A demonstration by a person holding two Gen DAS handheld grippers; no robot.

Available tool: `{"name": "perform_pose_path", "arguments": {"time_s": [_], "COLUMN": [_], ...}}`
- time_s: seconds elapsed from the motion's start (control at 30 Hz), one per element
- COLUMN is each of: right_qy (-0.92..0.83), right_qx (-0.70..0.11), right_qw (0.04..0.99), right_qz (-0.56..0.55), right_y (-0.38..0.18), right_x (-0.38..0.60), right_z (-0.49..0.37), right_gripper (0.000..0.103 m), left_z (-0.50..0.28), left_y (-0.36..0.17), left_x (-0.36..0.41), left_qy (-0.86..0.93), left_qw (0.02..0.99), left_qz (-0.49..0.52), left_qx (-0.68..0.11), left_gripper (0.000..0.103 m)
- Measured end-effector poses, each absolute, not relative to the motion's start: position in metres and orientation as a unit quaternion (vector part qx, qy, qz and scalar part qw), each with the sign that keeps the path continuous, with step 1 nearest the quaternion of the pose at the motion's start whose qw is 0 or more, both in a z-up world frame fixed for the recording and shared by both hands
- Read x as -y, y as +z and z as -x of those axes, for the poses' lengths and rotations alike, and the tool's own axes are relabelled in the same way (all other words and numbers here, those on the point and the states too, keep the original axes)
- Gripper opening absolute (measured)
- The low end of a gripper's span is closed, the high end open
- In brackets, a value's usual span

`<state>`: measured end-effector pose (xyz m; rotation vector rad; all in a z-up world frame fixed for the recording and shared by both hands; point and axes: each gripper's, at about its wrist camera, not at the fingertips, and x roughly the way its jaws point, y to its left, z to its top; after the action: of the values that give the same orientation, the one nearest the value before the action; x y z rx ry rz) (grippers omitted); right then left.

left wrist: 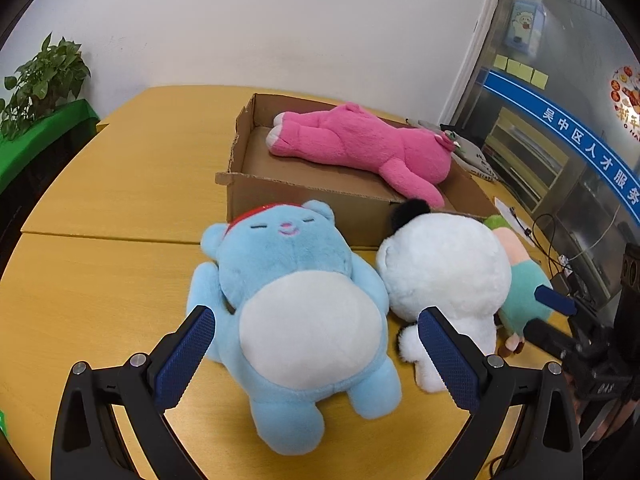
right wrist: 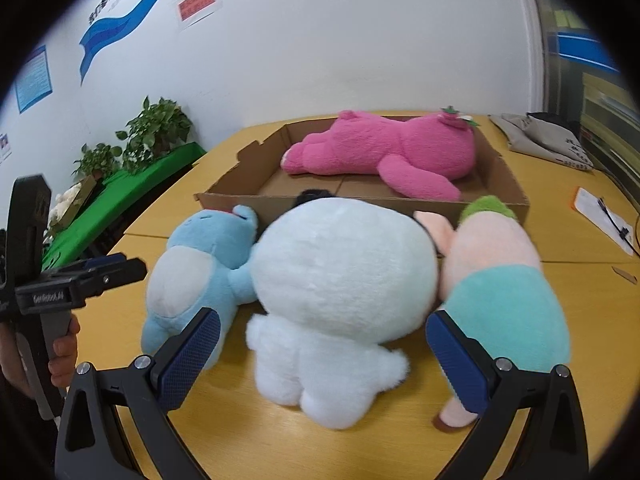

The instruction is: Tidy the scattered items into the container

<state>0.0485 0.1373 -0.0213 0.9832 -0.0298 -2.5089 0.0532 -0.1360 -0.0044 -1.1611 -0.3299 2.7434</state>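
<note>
- Left wrist view: the left gripper (left wrist: 316, 354) is held wide open, and nothing is pinched between its blue pads.
- The blue bear (left wrist: 296, 320) is seen lying on its back on the yellow table (left wrist: 100, 280), right between the two fingers. No touch between the pads and the bear can be made out.
- The white plush toy (left wrist: 444, 276) is found just past the right finger, pressed up against the bear's side.
- A small doll in a green shirt (left wrist: 520, 292) is seen further to the right, partly hidden behind the white toy.
- The cardboard box (left wrist: 304, 200) is placed straight ahead, beyond the bear's head. The pink bear (left wrist: 360, 148) is laid flat inside it.
- The right gripper (left wrist: 556, 302) is seen at the far right edge, beside the doll.
- Right wrist view: the right gripper (right wrist: 322, 350) is also spread wide open, and nothing is held in it.
- The white plush toy (right wrist: 340, 280) is seen between its fingers, with the blue bear (right wrist: 200, 268) on the left and the doll in a green shirt (right wrist: 504, 280) on the right.
- The cardboard box (right wrist: 240, 196) is seen just behind the three toys, with the pink bear (right wrist: 392, 152) lying in it.
- The left gripper (right wrist: 116, 266) is seen at the left edge, next to the blue bear.
- A green plant (right wrist: 156, 132) is seen far off to the left.
</note>
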Motion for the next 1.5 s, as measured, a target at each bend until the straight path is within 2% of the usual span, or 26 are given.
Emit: {"name": "perform_pose_path", "arguments": {"time_s": [0.23,0.4,0.57,0.67,0.77,0.93,1.03,1.27,1.5], "right_qy": [-0.875,-0.839,-0.818,-0.821,-0.819,-0.820,-0.815,-0.822,-0.855], "right_qx": [0.022,0.055,0.057,0.029,0.027,0.048,0.055,0.077,0.068], "right_qw": [0.293,0.345,0.368,0.335,0.340,0.343,0.351,0.379,0.376], "right_qz": [-0.386,-0.416,-0.438,-0.462,-0.462,-0.455,-0.457,-0.419,-0.350], "right_y": [-0.038,-0.058,-0.074,-0.091,-0.098,-0.101,-0.095,-0.061,0.021], "right_x": [-0.088,-0.055,-0.014,0.005,0.011,0.004,-0.001,-0.020,-0.033], "right_z": [-0.050,-0.044,-0.025,-0.006,-0.003,-0.011,-0.018,-0.035,0.011], "right_gripper": [0.103,0.103,0.103,0.094,0.092,0.075,0.069,0.068,0.069], "left_z": [-0.017,0.022,0.039,0.037,0.034,0.027,0.014,-0.004,0.067], "left_y": [-0.006,-0.037,-0.057,-0.058,-0.058,-0.059,-0.048,0.011,0.093], "left_x": [0.157,0.167,0.171,0.169,0.172,0.174,0.165,0.150,0.141], "left_qy": [0.903,0.883,0.863,0.861,0.857,0.858,0.865,0.896,0.921], "left_qw": [0.099,0.104,0.154,0.159,0.166,0.171,0.165,0.162,0.194], "left_qz": [0.406,0.450,0.467,0.469,0.473,0.465,0.458,0.404,0.336], "left_qx": [0.101,0.084,0.116,0.113,0.123,0.136,0.122,0.087,0.034], "left_gripper": [0.103,0.103,0.099,0.094,0.089,0.084,0.080,0.079,0.079]}}
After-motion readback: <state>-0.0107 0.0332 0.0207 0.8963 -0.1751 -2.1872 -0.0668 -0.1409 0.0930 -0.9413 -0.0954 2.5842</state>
